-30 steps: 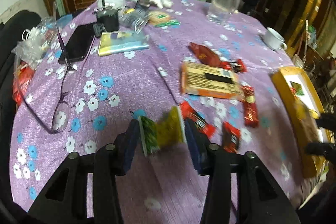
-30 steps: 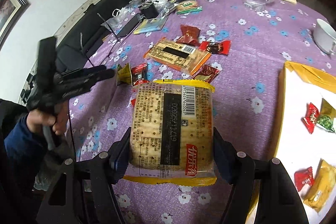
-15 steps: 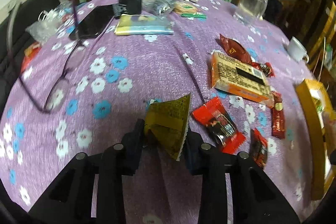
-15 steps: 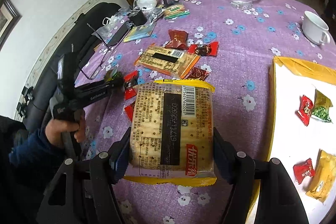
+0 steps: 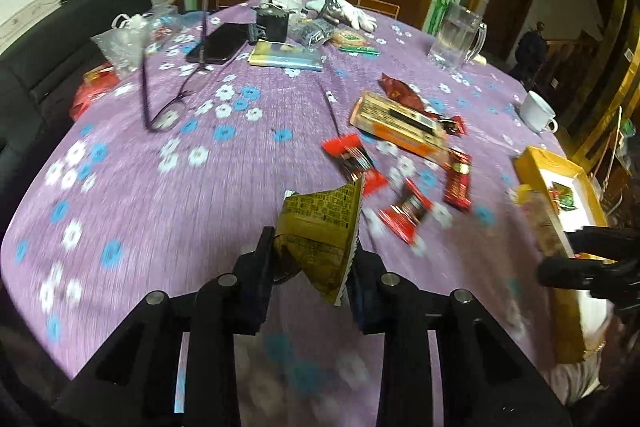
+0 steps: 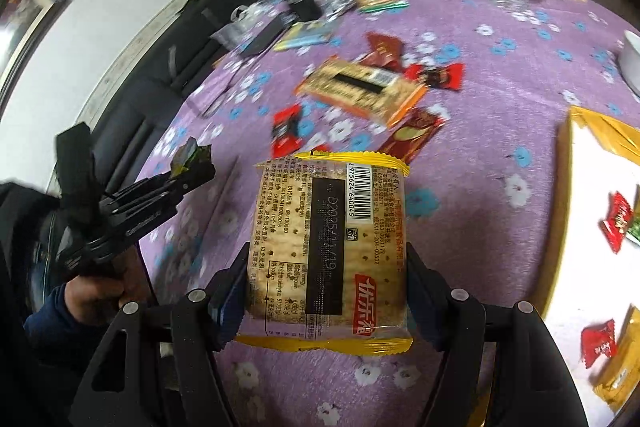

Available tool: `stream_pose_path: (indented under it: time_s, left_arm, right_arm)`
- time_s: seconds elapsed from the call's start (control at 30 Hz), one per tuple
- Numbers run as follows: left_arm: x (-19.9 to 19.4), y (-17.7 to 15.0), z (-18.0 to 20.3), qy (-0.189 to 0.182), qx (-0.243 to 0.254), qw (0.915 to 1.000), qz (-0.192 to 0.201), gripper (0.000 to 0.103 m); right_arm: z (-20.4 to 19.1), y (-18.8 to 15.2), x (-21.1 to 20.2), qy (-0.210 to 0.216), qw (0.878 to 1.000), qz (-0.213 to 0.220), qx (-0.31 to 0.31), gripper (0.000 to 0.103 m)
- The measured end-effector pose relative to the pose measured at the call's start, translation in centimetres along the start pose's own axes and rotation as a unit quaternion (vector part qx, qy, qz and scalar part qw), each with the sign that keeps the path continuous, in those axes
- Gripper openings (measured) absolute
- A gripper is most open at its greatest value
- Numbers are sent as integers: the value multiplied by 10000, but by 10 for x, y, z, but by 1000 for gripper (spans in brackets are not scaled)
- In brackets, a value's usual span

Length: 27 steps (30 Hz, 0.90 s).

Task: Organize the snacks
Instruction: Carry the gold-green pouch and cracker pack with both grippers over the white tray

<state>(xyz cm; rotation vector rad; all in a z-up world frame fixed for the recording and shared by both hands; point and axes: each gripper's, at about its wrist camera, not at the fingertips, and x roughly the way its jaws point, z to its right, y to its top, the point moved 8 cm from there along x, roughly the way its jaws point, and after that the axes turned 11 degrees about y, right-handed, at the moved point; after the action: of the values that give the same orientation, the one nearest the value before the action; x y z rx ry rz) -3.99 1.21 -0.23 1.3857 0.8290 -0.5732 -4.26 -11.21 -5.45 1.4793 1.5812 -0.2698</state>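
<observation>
My left gripper (image 5: 312, 251) is shut on a crumpled yellow-green snack packet (image 5: 320, 227) and holds it above the purple flowered tablecloth (image 5: 200, 195). In the right wrist view that left gripper (image 6: 192, 167) sits at the left, gripped by a hand (image 6: 96, 291). My right gripper (image 6: 328, 267) is shut on a flat cracker pack (image 6: 332, 227) with a yellow wrapper edge, held just left of the yellow-rimmed tray (image 6: 592, 123). Several small snacks lie in the tray. A second cracker pack (image 5: 400, 127) and several red candies (image 5: 354, 159) lie on the cloth.
Spectacles (image 5: 160, 115), a phone (image 5: 218, 43), a glass mug (image 5: 456, 39) and a white cup (image 5: 538, 111) stand farther back among clutter. A black chair (image 5: 60, 39) is at the table's left edge. The tray (image 5: 536, 163) lies at the right edge.
The left gripper closed on the yellow-green packet, lifted it off the cloth and carried it right, toward the tray. The right gripper kept hold of the cracker pack and barely moved.
</observation>
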Motion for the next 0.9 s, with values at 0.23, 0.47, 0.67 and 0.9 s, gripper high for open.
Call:
stream_pose_path:
  time_s: [0.23,0.47,0.67,0.9]
  left_arm:
    - [-60,-49,6,303,-498,9983,-46,29]
    - [-95,-68,-2,490,-640,9967,72,29]
    - [-103,-57,0,159,-661,9968,431,29]
    - [-94,-47,20,-299,-438,9974,489,29]
  right_arm:
    - [-28,-34,6,628,9956,-530,-440,70]
    - [-62,-58,6,973,9900,-737,-706,70]
    - [-71,-49,-15,737,9937,-422,-735,70]
    - [-65,-54,-40,428,9972,-185,-591,70]
